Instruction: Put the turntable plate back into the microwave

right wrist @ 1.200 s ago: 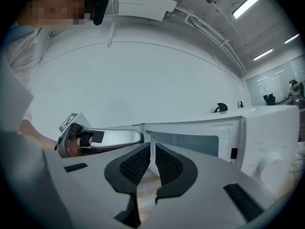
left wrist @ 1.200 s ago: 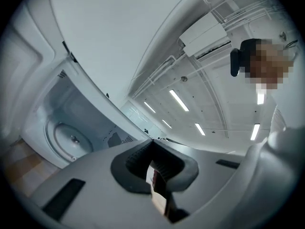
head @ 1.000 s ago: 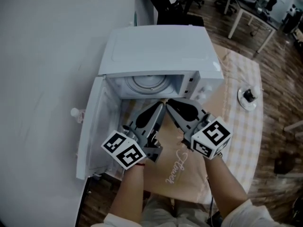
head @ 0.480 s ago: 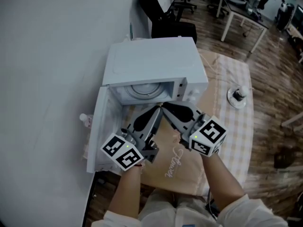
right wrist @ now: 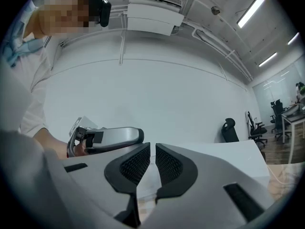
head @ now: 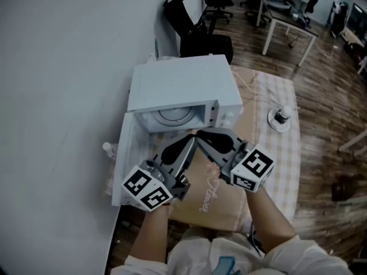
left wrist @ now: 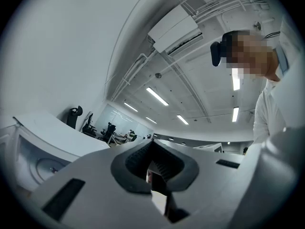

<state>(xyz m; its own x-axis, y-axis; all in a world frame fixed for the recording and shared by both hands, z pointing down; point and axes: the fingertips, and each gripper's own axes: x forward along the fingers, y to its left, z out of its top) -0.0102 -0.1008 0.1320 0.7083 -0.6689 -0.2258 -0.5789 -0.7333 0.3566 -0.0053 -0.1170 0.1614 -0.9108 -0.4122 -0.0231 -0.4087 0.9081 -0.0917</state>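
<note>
Where the left gripper's (left wrist: 152,144) dark ribbed pads (left wrist: 136,159) meet, they are pressed together with nothing caught between them. The right gripper (right wrist: 153,149) has a thin slit between its pads (right wrist: 169,163), and that slit is empty too; only pale surface shows through it.

In the head view the two grippers lie in the lower middle of the frame. Their bodies slant inward from the marker cubes, so that the tips come almost together in a narrow V, just below the mouth of the microwave (head: 180,85).

The turntable plate (head: 172,114) lies flat inside the cavity, in the upper middle of the frame. It shows as a pale ringed disc, clear of both grippers.

The microwave door (head: 127,159) hangs open toward the lower left. Under the grippers is a brown sheet (head: 209,196) with script lettering, lying on a checked tablecloth (head: 287,153). A small dish (head: 279,119) sits on that cloth at centre right, well apart from the microwave. Black office chairs (head: 192,24) stand along the top.
</note>
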